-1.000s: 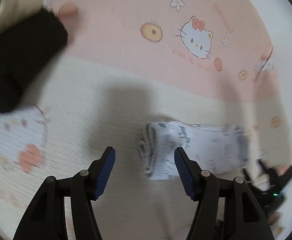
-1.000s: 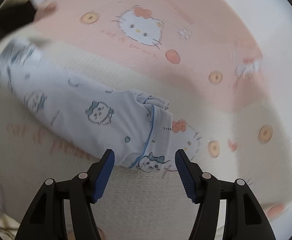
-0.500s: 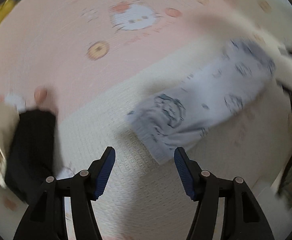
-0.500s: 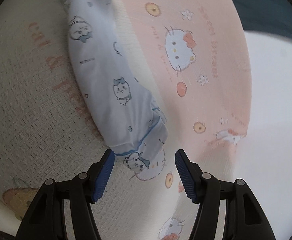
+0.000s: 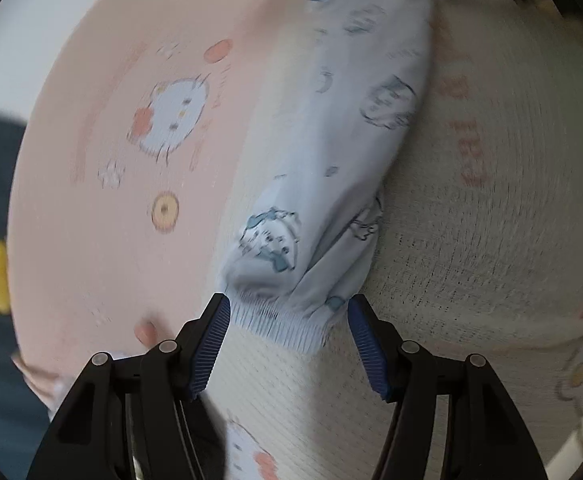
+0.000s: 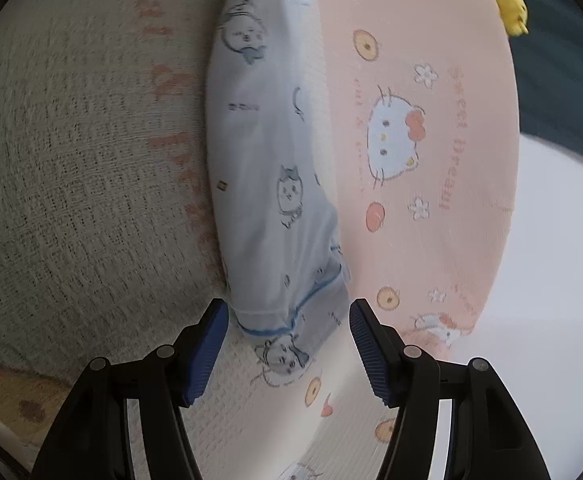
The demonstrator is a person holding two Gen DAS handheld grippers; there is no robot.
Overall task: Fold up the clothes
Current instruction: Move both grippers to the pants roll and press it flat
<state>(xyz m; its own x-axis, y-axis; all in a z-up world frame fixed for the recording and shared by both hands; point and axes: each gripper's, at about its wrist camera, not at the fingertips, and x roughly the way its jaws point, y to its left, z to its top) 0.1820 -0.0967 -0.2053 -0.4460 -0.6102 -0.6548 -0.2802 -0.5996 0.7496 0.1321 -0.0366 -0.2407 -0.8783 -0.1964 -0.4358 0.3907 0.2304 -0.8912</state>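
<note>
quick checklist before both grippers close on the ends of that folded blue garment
1. Left gripper open: ok.
2. Right gripper open: ok.
3. Ribbed end of garment between left jaws: ok, pads not pressing.
4. Trimmed hem between right jaws: ok, pads not pressing.
5. Garment lying straight on blanket: ok.
6. Blanket clear of the pads, so only the garment gets pinched: cannot tell.

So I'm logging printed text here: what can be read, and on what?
"Sweet Dream": red letters on the pink blanket, right wrist view.
Small script beside the cat face: too small to read.
Large red letters on the blanket's cream part: blurred, unreadable.
Tiny marks on the blue garment: unreadable.
</note>
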